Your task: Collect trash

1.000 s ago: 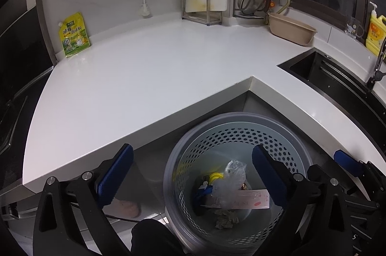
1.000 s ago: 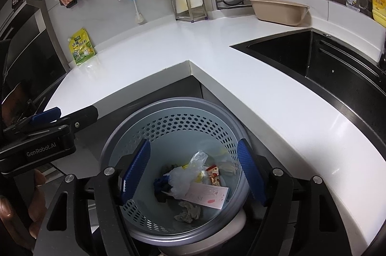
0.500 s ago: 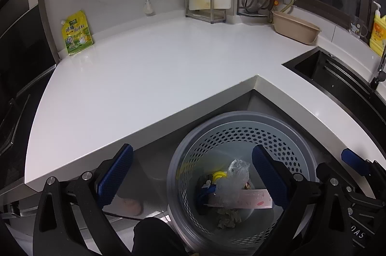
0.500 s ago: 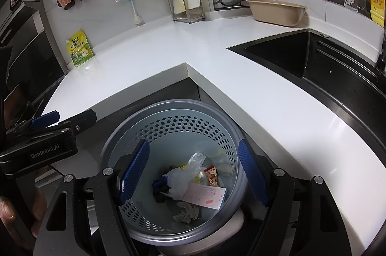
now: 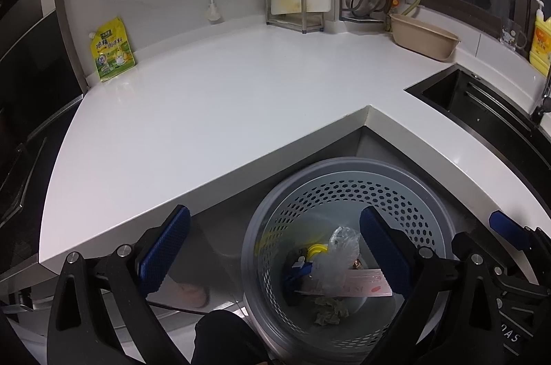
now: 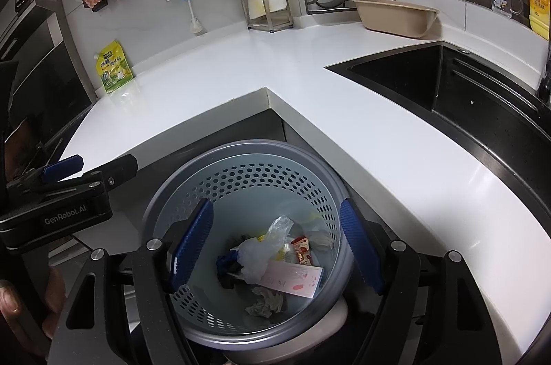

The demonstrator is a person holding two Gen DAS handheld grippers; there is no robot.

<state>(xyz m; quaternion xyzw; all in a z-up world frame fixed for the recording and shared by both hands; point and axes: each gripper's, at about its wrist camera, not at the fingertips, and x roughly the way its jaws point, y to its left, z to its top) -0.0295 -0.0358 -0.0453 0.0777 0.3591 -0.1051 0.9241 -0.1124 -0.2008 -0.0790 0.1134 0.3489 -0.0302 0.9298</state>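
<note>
We read "GenRobot.AI" on the left gripper [image 6: 62,170] body; print on the yellow pouch [image 6: 113,66] at the counter's back edge stays illegible

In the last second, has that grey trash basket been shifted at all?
Cannot tell. The trash basket lies slightly farther right under the counter corner in the left wrist view, but that view itself seems to have drifted.

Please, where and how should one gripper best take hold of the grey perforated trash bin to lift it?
Probably grip the solid top rim of the trash bin from above, one finger inside and one outside the wall. The bin stands upright with an open mouth, too wide to span. The near side suits best: the countertop crowds the far rim. The right gripper is open above it.
</note>
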